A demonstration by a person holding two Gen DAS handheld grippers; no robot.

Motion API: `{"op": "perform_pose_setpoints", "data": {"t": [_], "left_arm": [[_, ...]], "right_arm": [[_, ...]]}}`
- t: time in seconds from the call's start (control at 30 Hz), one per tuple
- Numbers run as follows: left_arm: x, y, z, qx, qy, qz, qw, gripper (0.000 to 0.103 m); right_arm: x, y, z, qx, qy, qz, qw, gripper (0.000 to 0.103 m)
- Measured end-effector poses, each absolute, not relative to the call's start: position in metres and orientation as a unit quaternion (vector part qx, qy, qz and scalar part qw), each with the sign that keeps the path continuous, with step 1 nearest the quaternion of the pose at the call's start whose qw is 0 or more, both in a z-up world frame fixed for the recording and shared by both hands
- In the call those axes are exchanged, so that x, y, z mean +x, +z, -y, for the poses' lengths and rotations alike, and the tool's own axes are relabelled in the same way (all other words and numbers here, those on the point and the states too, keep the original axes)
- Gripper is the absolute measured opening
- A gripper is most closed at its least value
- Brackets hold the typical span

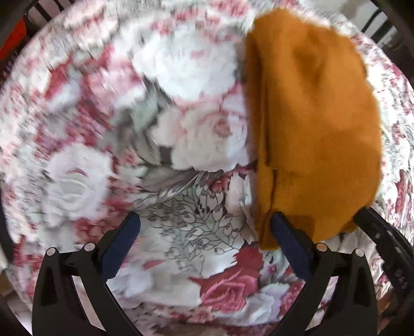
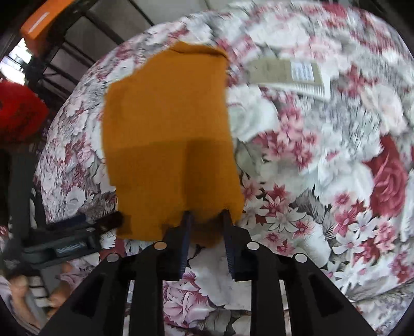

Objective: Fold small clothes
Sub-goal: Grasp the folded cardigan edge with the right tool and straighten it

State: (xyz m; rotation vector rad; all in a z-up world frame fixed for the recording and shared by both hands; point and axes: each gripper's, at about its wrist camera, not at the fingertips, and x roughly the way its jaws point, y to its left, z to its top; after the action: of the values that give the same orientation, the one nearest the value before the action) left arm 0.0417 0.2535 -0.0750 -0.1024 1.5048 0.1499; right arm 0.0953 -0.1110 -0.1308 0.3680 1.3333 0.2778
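A small mustard-orange garment (image 1: 315,134) lies on a floral cloth (image 1: 181,134). In the left wrist view it fills the right side. My left gripper (image 1: 205,222) is open and empty, its right finger (image 1: 287,232) at the garment's near left corner. In the right wrist view the garment (image 2: 168,129) stretches away from my right gripper (image 2: 205,217). The right jaws stand a little apart with the garment's near edge draped over their tips; whether they grip it is unclear. The left gripper's body (image 2: 77,232) shows at the left of that view.
The floral cloth (image 2: 323,168) covers the whole work surface. A beige card with a white label (image 2: 289,73) lies beyond the garment on the right. Dark chair frames and an orange object (image 2: 44,18) stand past the cloth's far left edge.
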Motion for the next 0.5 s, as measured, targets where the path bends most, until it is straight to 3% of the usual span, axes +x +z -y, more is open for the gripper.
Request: {"op": "perform_pose_setpoints", "data": {"t": [0.1, 0.17, 0.2, 0.5], "left_arm": [[0.045, -0.068, -0.256, -0.05, 0.069, -0.679, 0.729, 0.099], [0.055, -0.056, -0.257, -0.047, 0.061, -0.663, 0.745, 0.098], [0.056, -0.049, -0.258, -0.049, 0.054, -0.656, 0.751, 0.098], [0.097, -0.034, -0.258, -0.089, 0.023, -0.638, 0.765, 0.098]], "right_arm": [[0.093, -0.117, 0.111, 0.169, 0.134, -0.604, 0.767, 0.028], [0.09, -0.101, 0.116, 0.155, 0.131, -0.585, 0.785, 0.047], [0.089, -0.095, 0.119, 0.155, 0.128, -0.574, 0.794, 0.049], [0.116, -0.09, 0.124, 0.17, 0.118, -0.552, 0.808, 0.054]]}}
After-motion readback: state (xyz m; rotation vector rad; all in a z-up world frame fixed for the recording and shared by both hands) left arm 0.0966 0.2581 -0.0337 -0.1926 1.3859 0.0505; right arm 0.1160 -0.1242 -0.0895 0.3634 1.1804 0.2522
